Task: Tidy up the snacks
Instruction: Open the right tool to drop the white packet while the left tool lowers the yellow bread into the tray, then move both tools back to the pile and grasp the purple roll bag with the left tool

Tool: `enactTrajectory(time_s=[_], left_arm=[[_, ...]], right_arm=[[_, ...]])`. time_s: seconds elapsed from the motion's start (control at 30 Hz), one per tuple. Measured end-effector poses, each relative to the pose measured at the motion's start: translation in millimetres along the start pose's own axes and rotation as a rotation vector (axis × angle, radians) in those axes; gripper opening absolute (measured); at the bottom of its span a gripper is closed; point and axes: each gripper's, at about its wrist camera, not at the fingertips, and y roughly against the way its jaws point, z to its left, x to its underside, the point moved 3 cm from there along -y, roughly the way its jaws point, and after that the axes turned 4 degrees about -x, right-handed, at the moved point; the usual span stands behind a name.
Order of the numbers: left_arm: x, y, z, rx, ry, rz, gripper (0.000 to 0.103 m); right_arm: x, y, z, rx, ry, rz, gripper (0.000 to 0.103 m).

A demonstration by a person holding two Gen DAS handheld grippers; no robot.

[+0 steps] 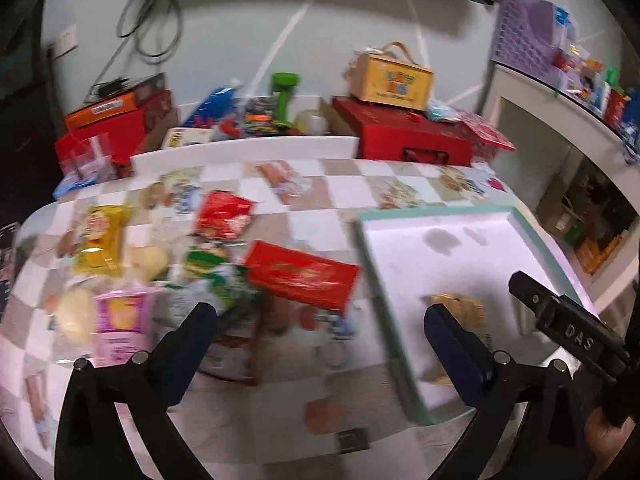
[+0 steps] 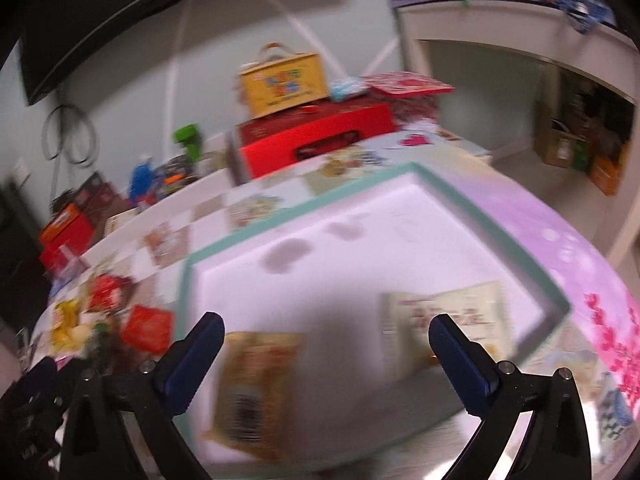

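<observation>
A pile of snack packets lies on the checkered tablecloth at the left: a flat red packet [image 1: 302, 274], a red bag [image 1: 224, 216], a yellow bag [image 1: 100, 236], a green packet [image 1: 216, 272] and a pink cup [image 1: 120, 324]. A white tray with a teal rim [image 1: 360, 232] sits at the right and holds a tan packet [image 2: 256, 388] and a cream packet [image 2: 444, 320]. My left gripper [image 1: 320, 328] is open and empty over the table between pile and tray. My right gripper [image 2: 326, 340] is open and empty above the tray; it shows at the right of the left wrist view [image 1: 560, 320].
Red boxes [image 1: 408, 140], a yellow carry box [image 1: 392, 78] and a green object [image 1: 284, 92] crowd the table's far edge. A white shelf unit [image 1: 560, 120] with toys stands to the right. The tray's rim [image 2: 496, 236] is raised.
</observation>
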Motion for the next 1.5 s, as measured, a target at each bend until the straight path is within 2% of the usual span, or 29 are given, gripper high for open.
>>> enactTrajectory(time_s=[0.27,0.43,0.57,0.7,0.9,0.93,1.03,1.13,1.2,1.27,1.33,1.5], left_arm=[[-4.8,6.9,71.7,-0.113,0.107,0.041,0.103],[3.8,1.3,114.2,-0.140,0.220,0.091,0.103],[12.1,-8.8,131.4,-0.150,0.262,0.131,0.103],[21.1,-22.1,142.6,-0.143,0.293,0.172,0.103],[26.1,-35.3,149.8,-0.149,0.306,0.205,0.102],[25.7,-35.9,150.2,-0.150,0.305,0.204,0.099],[25.3,-39.0,151.8,-0.131,0.316,0.205,0.081],[26.2,-42.5,151.7,-0.102,0.325,0.213,0.079],[25.8,-42.5,150.2,-0.090,0.320,0.207,0.071],[26.2,-44.0,148.8,-0.062,0.319,0.209,0.055],[28.2,-46.8,147.9,-0.025,0.326,0.219,0.045],[25.6,-40.9,150.0,0.017,0.340,0.193,0.040]], right_arm=[[13.8,-8.5,60.0,-0.090,0.137,0.030,0.103],[22.5,-11.8,93.9,-0.134,0.224,0.056,0.103],[30.0,-19.8,117.9,-0.157,0.281,0.095,0.103],[34.0,-28.0,137.0,-0.130,0.355,0.117,0.103],[20.0,-38.2,155.3,-0.144,0.360,0.128,0.103],[18.0,-39.6,158.8,-0.147,0.365,0.127,0.103],[15.3,-45.0,172.3,-0.162,0.391,0.131,0.103],[17.7,-50.8,183.3,-0.171,0.416,0.139,0.103],[18.3,-55.4,188.6,-0.171,0.424,0.148,0.103],[17.9,-57.9,190.9,-0.169,0.424,0.149,0.103],[17.1,-59.6,192.4,-0.170,0.420,0.149,0.103],[22.3,-64.9,197.5,-0.175,0.427,0.166,0.103]])
